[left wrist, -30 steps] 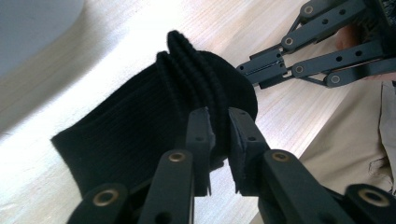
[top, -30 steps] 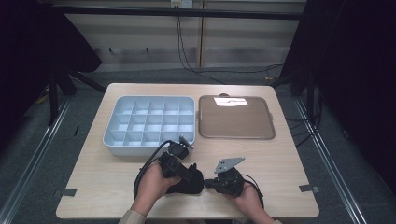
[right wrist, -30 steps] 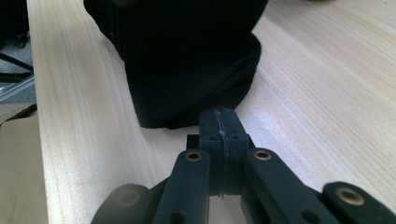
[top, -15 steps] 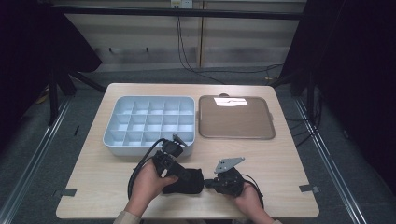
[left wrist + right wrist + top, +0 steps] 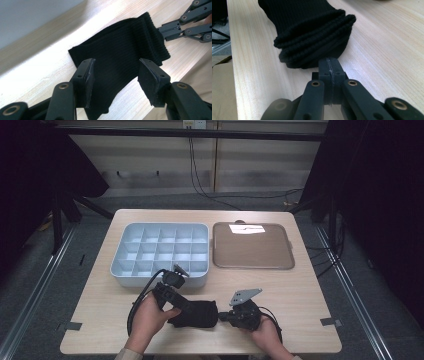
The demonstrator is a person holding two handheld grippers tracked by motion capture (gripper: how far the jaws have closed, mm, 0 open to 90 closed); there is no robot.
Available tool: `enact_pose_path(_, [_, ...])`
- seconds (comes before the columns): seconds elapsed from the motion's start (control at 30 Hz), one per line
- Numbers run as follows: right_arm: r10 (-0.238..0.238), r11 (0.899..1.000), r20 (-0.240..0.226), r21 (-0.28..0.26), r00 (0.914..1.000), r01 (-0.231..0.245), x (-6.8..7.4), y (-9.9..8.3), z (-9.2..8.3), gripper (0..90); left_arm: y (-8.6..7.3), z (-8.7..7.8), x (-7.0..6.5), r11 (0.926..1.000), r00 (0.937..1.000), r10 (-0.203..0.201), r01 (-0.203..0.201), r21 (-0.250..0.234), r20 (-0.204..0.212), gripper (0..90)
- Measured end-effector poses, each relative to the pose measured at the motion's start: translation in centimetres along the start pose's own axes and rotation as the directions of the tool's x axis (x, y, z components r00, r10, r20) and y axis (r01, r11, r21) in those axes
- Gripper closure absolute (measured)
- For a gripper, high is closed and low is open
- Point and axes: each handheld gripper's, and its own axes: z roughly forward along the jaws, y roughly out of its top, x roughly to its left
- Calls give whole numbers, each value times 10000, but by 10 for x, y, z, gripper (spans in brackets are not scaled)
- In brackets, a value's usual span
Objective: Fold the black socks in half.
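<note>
At six o'clock on the table [image 5: 300,300], a folded black sock [image 5: 196,314]. Left gripper [image 5: 115,75] just opened, straddling it untouched. Right gripper [image 5: 329,65] at three o'clock, pinched closed against its cuff.

A black ribbed sock [image 5: 196,314], folded over on itself, lies flat on the pale wooden tabletop, low in the high view and a little left of centre, just below the front wall of the grey compartment box. Its length runs across the frame, left to right. In the left gripper view the sock [image 5: 120,67] fills the middle, a broad knitted band stretching from the lower centre up to the upper right, where the cuff ends in a thick rolled edge. In the right gripper view the sock [image 5: 312,32] sits in the upper centre, its cuff end facing the camera as several stacked layers of ribbed fabric, resting on the wood.
</note>
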Motion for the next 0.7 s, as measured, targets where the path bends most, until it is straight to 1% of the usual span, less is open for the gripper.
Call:
enact_pose_path(0.3, [-8, 10000, -2, 10, 10000, 8, 0, 0, 0, 897, -7, -2, 10, 9996, 9994, -269, 270, 29, -234, 469])
enact_pose_path(0.4, [9, 10000, -23, 3, 10000, -9, 0, 0, 0, 897, -9, -2, 12, 9992, 9990, -389, 389, 15, -220, 469])
enact_pose_path(0.43, [5, 10000, -21, 1, 10000, -5, 0, 0, 0, 897, -10, -1, 13, 9992, 9989, -401, 403, 74, -255, 470])
enact_pose_path(0.63, [-6, 10000, -43, 0, 10000, 6, 0, 0, 0, 896, -13, 1, 17, 9985, 9982, -539, 541, 62, -248, 470])
enact_pose_path(0.7, [-11, 10000, -40, -1, 10000, 11, 0, 0, 0, 894, -14, 1, 18, 9985, 9982, -531, 533, 92, -269, 470])
